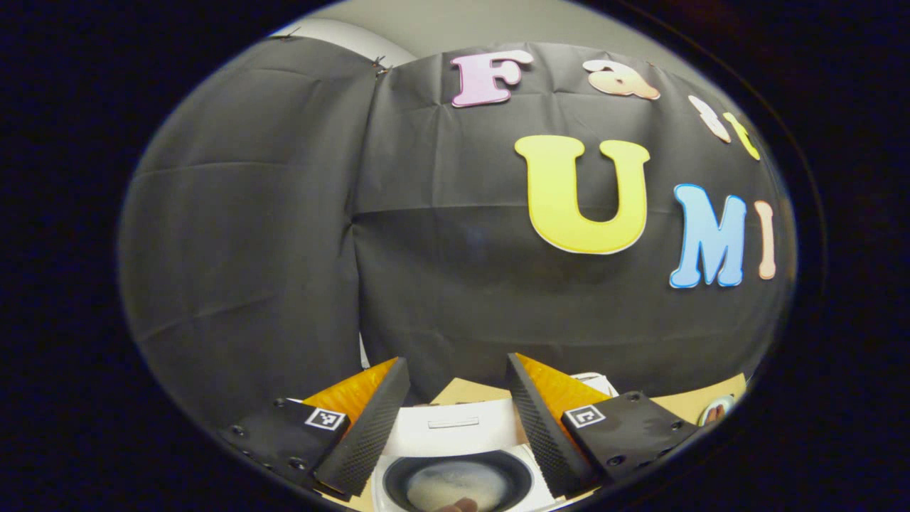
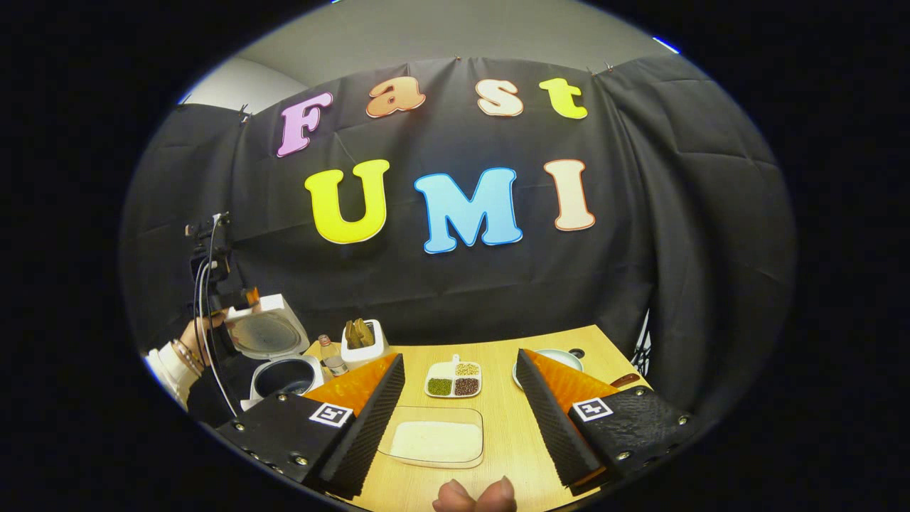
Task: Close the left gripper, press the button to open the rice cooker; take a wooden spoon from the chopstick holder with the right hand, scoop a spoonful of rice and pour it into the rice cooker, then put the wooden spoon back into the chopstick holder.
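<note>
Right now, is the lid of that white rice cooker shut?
No: in the right gripper view the white rice cooker's lid stands tipped up and back, leaving the dark inner pot open to view.

My left gripper view rides close above the white rice cooker with its dark round inner pot (image 1: 458, 478), looking forward past the raised white lid at the black cloth wall (image 1: 249, 235), which stands near. My right gripper view sits farther back over the pale wooden table (image 2: 512, 434), facing the same wall square on from a wider distance. Both views share that wall, the table and the cooker, which in the right gripper view stands open at far left (image 2: 284, 373), well apart from the camera.
</note>
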`<control>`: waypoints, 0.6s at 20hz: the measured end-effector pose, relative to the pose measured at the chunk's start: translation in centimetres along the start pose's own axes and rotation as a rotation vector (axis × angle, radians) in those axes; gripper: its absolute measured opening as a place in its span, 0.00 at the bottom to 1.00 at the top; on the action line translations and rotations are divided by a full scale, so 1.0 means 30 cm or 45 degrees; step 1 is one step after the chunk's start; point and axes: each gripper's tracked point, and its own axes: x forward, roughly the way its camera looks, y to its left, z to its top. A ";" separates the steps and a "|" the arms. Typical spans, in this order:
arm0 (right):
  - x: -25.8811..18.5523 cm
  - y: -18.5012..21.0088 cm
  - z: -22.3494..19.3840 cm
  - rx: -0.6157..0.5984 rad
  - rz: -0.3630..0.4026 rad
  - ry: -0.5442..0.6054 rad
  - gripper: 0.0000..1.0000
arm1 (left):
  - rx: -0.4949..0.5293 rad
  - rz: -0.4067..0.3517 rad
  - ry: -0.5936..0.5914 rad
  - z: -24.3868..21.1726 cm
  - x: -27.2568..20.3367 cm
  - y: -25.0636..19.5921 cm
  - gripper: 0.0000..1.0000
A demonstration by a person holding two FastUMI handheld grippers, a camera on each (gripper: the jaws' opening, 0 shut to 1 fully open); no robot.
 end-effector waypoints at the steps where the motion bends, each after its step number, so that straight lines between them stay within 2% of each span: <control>1: -0.007 -0.004 0.000 0.010 0.002 -0.003 0.96 | 0.000 -0.005 -0.006 -0.046 -0.050 -0.011 0.96; 7: -0.038 -0.054 -0.037 0.061 -0.007 0.027 0.96 | -0.010 -0.027 0.174 -0.462 -0.307 -0.063 0.96; 11: -0.048 -0.046 -0.076 0.061 0.000 0.062 0.96 | 0.029 -0.002 0.319 -0.713 -0.324 -0.084 0.96; 12: -0.054 -0.042 -0.086 0.066 0.006 0.070 0.96 | 0.006 0.014 0.410 -0.774 -0.349 -0.085 0.96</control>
